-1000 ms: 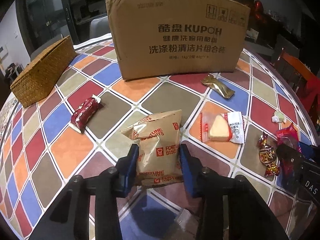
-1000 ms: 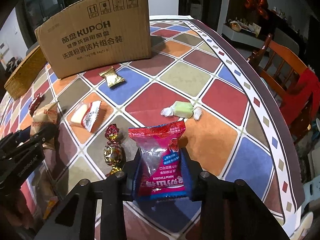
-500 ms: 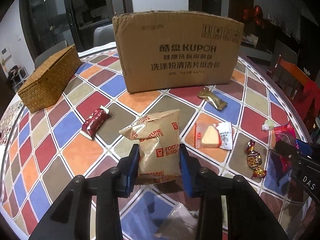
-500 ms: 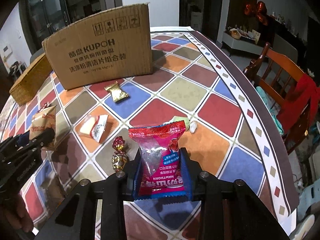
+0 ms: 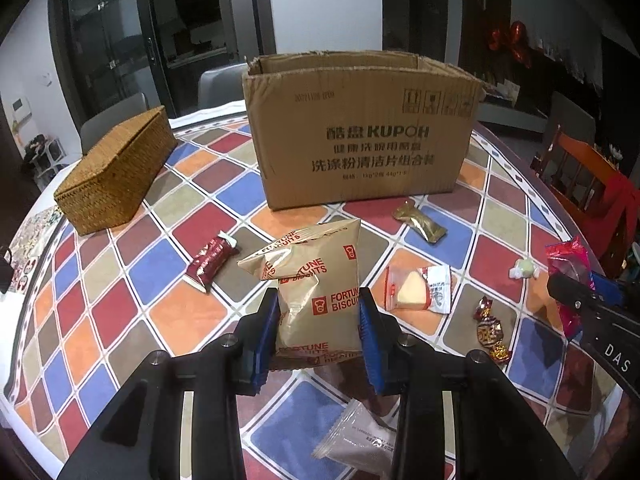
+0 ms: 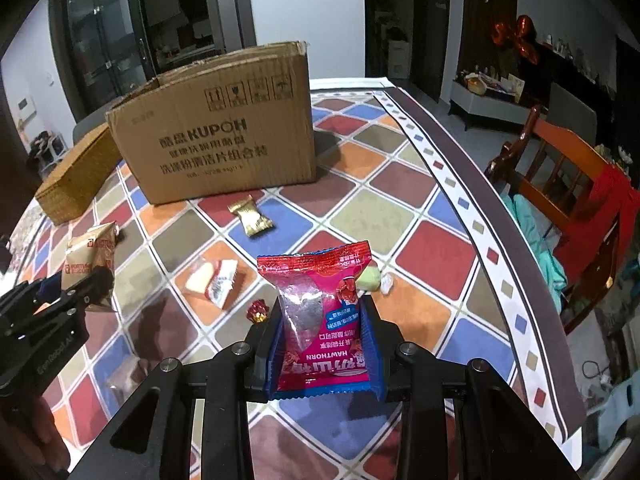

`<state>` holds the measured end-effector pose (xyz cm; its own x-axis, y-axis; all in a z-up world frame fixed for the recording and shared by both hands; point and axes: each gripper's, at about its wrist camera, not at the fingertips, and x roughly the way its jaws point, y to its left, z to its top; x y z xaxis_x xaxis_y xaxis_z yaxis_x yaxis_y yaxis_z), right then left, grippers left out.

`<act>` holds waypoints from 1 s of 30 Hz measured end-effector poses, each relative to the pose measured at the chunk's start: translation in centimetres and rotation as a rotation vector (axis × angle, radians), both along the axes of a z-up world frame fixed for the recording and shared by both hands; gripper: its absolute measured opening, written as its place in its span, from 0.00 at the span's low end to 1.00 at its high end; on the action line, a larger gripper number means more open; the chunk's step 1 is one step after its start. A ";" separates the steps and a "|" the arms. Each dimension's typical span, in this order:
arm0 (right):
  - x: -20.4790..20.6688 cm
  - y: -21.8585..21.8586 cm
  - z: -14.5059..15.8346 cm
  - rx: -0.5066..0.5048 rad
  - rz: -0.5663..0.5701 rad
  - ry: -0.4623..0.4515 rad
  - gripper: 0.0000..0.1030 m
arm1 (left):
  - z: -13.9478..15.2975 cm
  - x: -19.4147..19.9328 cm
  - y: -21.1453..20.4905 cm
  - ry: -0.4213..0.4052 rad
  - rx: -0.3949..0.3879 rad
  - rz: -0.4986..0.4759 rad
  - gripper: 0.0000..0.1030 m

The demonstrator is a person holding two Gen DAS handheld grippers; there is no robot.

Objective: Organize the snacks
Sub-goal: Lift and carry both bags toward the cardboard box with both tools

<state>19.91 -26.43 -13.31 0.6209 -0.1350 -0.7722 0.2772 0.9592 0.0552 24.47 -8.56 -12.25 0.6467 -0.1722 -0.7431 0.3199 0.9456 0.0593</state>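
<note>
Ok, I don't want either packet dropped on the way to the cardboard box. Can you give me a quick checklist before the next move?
1. Left gripper clamped on the Fortune Biscuits packet: ok, both fingers press its sides.
2. Right gripper clamped on the red hawthorn packet: ok.
3. Both packets clear of the table: ok, each hangs above the tiles.
4. Cardboard box open on top: ok, the rim and inner wall show.
5. Room inside the box: cannot tell, its floor is hidden.
6. Path to the box: ok, only flat snacks such as the gold packet lie in between.
</note>
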 end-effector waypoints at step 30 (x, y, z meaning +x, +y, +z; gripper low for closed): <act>4.0 1.5 6.4 -0.012 0.089 -0.115 0.34 | 5.6 2.4 0.8 -0.064 -0.041 0.049 0.36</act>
<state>23.93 -24.95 -6.95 0.7149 -0.0841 -0.6942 0.1835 0.9805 0.0701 26.85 -7.73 -6.67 0.7008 -0.1687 -0.6932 0.2697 0.9622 0.0386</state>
